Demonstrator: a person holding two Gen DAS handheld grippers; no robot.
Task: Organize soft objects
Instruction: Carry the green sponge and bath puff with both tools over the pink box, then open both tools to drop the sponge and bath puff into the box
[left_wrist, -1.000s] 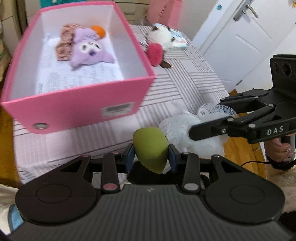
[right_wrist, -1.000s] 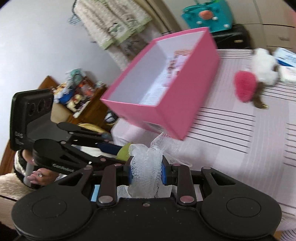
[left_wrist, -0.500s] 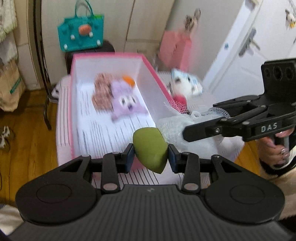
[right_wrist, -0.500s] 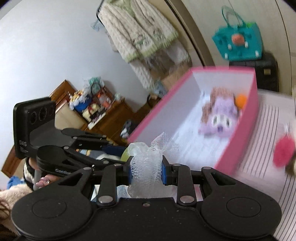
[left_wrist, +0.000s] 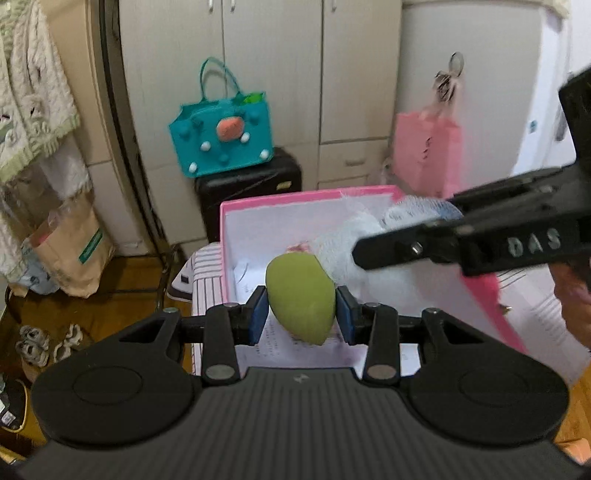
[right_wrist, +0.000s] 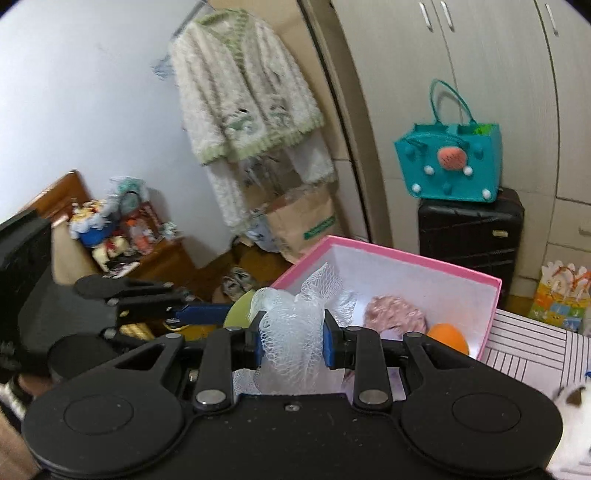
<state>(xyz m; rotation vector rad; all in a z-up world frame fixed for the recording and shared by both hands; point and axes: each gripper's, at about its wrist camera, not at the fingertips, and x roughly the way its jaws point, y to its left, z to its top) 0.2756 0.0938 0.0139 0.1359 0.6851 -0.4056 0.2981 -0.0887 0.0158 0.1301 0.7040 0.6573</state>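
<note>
My left gripper (left_wrist: 300, 314) is shut on a green egg-shaped sponge (left_wrist: 300, 295) and hangs over the near end of the pink box (left_wrist: 258, 201). My right gripper (right_wrist: 291, 338) is shut on a white mesh bath puff (right_wrist: 291, 332); in the left wrist view it reaches in from the right with the puff (left_wrist: 354, 236) above the box. The box (right_wrist: 399, 254) has white inner walls. Inside it lie a pink-brown knitted toy (right_wrist: 393, 314) and an orange ball (right_wrist: 448, 334). The green sponge (right_wrist: 240, 312) shows just left of the puff.
A striped cloth (right_wrist: 532, 350) covers the table under the box. A white plush (right_wrist: 572, 402) lies at the table's right. Behind stand a black case (left_wrist: 247, 184) with a teal bag (left_wrist: 221, 144), a pink bag (left_wrist: 428, 155), cupboards, and a paper bag (left_wrist: 70, 251) on the wooden floor.
Both grippers have moved forward and up from in front of the box to over its open top, still holding the sponge and the puff. The views have tilted up toward the cupboards.
</note>
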